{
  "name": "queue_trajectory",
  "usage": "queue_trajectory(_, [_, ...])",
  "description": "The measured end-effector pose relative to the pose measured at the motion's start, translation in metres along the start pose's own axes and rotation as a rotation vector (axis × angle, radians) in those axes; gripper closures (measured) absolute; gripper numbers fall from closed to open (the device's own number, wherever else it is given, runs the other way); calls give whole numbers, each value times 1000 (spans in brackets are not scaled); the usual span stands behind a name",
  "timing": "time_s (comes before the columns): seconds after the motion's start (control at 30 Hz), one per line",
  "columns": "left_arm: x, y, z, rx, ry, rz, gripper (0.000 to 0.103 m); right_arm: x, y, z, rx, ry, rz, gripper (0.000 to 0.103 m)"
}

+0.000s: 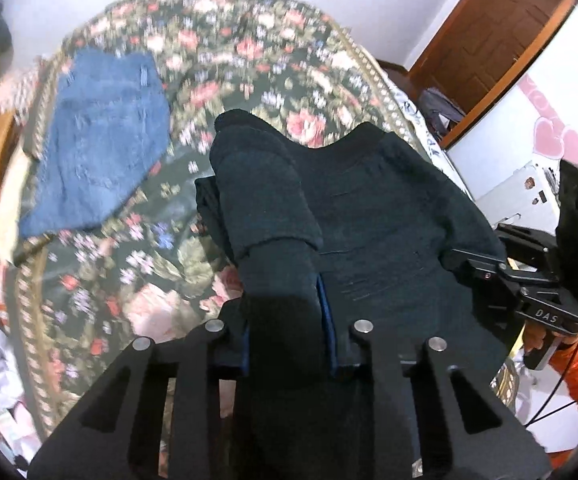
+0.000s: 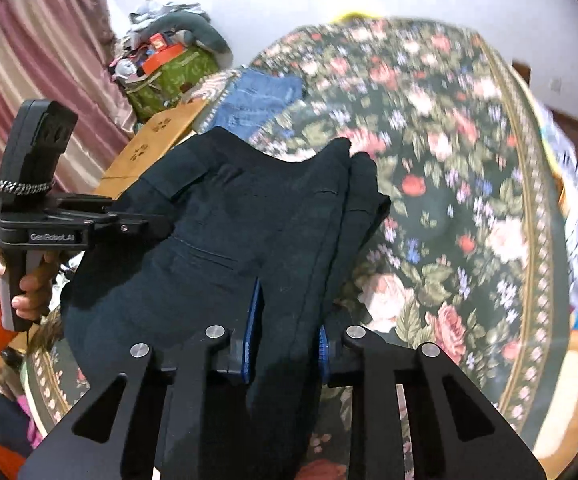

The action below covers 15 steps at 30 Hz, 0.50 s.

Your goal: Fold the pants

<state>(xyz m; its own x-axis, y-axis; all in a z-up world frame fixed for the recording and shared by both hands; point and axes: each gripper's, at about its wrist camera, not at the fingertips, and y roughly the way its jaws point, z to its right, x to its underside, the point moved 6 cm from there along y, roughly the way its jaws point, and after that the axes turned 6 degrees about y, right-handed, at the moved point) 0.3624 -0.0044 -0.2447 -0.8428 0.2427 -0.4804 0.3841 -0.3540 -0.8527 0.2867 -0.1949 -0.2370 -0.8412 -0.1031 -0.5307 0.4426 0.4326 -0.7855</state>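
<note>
Left gripper & right gripper both clamp black pants, held taut between them for folding

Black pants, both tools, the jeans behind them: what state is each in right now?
Black pants: bunched and partly folded, lifted over the floral cover, gripped at two spots.
Left tool: shut on the black pants.
Right tool: shut on the black pants.
Blue jeans: folded, lying flat on the cover, untouched.
</note>
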Motion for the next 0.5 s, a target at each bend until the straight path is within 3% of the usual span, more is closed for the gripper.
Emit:
queue_trajectory(0.27, [-16, -78, -6, -85, 51, 214, 78, -38, -30, -40, -9, -71, 135, 83])
queue_trajectory(0.5, [-44, -137, -44, -144, 35, 352, 78, -87, -42, -87, -23, -139, 245, 83])
